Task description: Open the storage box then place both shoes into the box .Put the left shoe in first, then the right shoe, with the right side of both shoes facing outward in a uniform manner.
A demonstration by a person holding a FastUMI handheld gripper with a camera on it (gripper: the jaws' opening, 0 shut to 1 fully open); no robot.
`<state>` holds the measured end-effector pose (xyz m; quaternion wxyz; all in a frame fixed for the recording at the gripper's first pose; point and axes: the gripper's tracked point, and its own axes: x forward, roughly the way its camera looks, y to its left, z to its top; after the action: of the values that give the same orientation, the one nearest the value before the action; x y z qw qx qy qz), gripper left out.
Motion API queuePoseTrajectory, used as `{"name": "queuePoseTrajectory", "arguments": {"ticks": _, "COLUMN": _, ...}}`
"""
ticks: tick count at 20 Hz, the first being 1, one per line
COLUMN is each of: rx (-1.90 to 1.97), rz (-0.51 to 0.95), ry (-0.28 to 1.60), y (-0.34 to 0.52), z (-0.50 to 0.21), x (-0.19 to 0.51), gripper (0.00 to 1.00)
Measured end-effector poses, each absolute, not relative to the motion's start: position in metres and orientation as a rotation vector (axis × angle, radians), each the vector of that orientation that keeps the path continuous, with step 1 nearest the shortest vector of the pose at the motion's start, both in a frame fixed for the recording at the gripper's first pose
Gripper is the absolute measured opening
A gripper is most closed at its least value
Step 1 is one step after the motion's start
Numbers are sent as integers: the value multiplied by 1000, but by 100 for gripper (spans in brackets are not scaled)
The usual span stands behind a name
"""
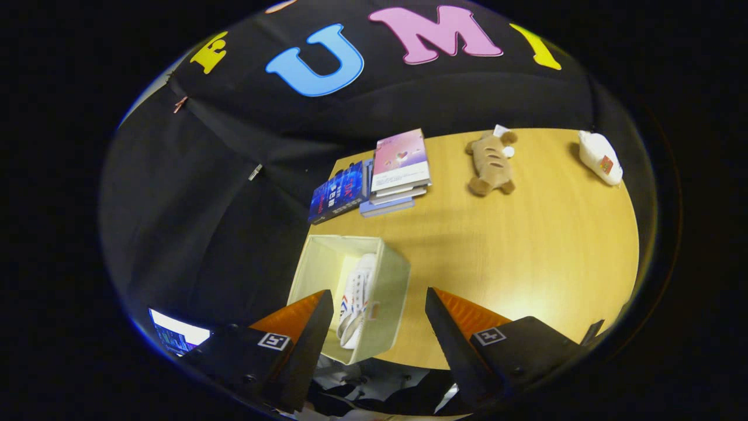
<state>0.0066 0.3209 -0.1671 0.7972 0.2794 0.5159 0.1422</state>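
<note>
Jaws spread, holding nothing, above rectangular fabric storage box holding white shoe on wooden table.

Overhead light, fairly bright on wooden table; soft glare patch near its near edge, just beyond gripper, fingers spread apart, nothing between. Short soft shadows beside books and plush toy. Booth wall dim, little detail. Strong fisheye bending: table edges curve. Fingers close to lens, slightly soft. Centre sharp.
</note>
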Motion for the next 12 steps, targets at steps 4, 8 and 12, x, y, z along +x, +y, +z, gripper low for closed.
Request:
{"name": "queuePoseTrajectory", "arguments": {"ticks": 4, "rx": 479, "rz": 227, "ry": 1018, "y": 265, "z": -167, "x": -3, "gripper": 97}}
{"name": "queuePoseTrajectory", "arguments": {"ticks": 8, "rx": 433, "rz": 147, "ry": 931, "y": 214, "z": -165, "x": -7, "gripper": 97}}
{"name": "queuePoseTrajectory", "arguments": {"ticks": 12, "rx": 380, "rz": 73, "ry": 812, "y": 169, "z": -154, "x": -8, "gripper": 97}}
